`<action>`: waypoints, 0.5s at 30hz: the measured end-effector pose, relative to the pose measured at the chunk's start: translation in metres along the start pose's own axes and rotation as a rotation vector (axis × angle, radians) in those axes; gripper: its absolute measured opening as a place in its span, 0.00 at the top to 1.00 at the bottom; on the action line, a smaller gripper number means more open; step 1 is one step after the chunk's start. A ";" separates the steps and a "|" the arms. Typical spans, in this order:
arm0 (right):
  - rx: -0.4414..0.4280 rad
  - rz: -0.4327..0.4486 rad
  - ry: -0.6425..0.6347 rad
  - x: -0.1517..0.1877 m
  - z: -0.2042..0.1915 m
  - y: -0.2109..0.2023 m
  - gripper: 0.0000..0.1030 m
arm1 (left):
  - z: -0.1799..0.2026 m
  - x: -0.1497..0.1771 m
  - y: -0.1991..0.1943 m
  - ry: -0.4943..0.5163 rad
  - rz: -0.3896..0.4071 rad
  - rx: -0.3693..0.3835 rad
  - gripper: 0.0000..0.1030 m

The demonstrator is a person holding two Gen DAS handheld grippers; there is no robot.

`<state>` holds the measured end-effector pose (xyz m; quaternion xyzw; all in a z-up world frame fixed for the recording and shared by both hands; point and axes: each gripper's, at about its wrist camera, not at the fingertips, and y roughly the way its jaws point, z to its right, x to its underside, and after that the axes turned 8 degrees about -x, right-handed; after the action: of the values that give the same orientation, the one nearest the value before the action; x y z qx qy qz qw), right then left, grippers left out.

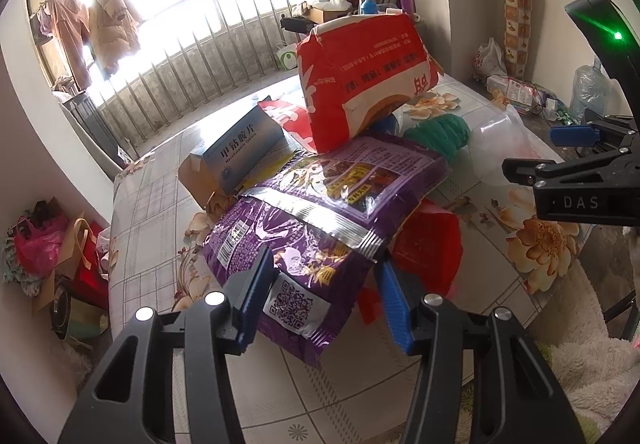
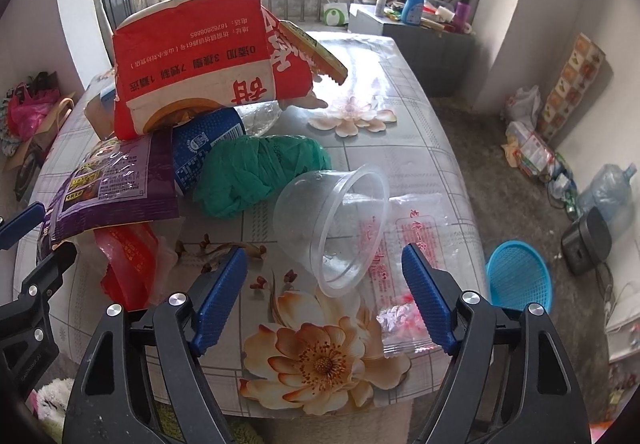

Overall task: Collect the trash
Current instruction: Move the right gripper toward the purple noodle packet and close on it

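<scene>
Trash lies heaped on the left half of the counter (image 2: 420, 148): a purple snack bag (image 1: 320, 212) at the near edge, a red-and-white carton (image 1: 360, 80) propped on top further back, a blue medicine box (image 1: 240, 152) to the far left, a green bundle (image 2: 260, 176) beside a blue-labelled bottle (image 2: 204, 148), and a red plastic bag (image 2: 128, 260) under the purple one. To the right, a clear plastic cup (image 2: 336, 228) lies on its side, partly over a flat clear wrapper (image 2: 404, 256).

The step in hand looks like the first pick from the pile. The left tongs (image 1: 324, 296) stand apart, one pad on each side of the purple bag's near corner, close to the foil; whether either pad already touches it is hard to tell through the fisheye. Closing there should catch the bag, though lifting it may tip the carton resting on its far end.

The right tongs (image 2: 324, 296) are wide apart and hold nothing, hanging over the near edge of the counter just short of the cup. Taking the cup would call for a push forward and a grip across its rim.
</scene>
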<state>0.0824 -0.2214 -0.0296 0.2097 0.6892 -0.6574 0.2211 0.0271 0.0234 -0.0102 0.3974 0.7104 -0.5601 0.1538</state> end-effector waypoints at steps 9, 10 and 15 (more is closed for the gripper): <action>-0.007 -0.001 -0.011 0.000 -0.003 0.001 0.39 | -0.002 -0.001 -0.001 -0.004 0.001 -0.015 0.51; -0.013 -0.003 -0.007 0.000 -0.003 0.001 0.43 | -0.003 -0.001 -0.001 -0.005 0.002 -0.020 0.51; -0.067 -0.020 0.034 0.001 0.004 0.005 0.66 | -0.004 -0.001 -0.001 -0.010 0.006 -0.039 0.56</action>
<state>0.0850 -0.2249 -0.0347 0.2063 0.7165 -0.6326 0.2097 0.0278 0.0267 -0.0079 0.3935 0.7193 -0.5477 0.1669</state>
